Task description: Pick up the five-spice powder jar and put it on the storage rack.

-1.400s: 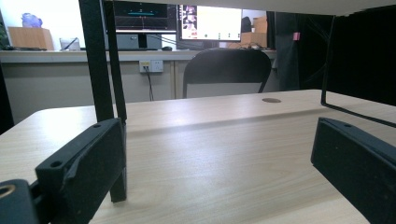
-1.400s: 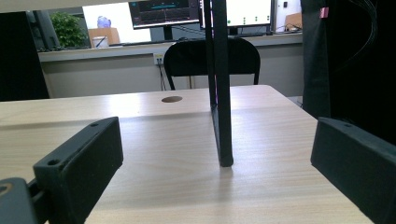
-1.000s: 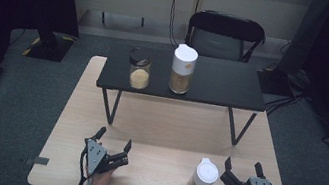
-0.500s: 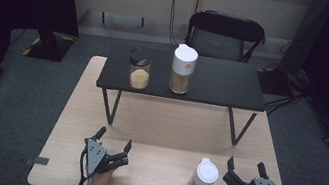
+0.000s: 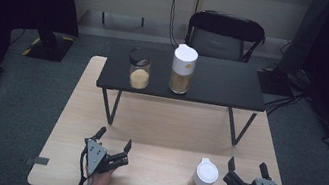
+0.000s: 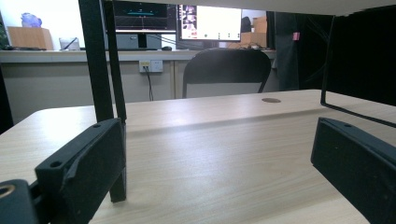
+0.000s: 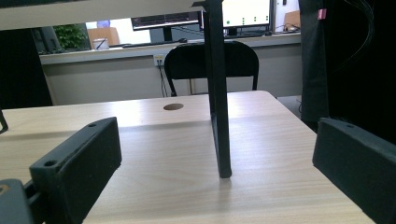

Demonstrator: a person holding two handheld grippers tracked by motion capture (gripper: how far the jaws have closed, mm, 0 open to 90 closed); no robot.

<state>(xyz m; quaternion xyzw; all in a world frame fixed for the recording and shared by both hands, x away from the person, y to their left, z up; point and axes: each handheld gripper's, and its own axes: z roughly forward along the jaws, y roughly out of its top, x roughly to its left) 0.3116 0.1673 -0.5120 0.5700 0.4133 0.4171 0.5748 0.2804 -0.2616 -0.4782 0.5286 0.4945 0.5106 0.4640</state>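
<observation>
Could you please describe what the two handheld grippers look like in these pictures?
The left gripper and right gripper are black, each with two flat, blocky black fingers bearing small round holes. Each carries a grey three-cornered plate and trails a dark cable.

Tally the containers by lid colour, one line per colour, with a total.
White lid: 2, the tall jar on the black shelf and the small cup on the wooden table beside the right gripper
Black lid: 1, the short jar on the shelf
Total: 3
</observation>
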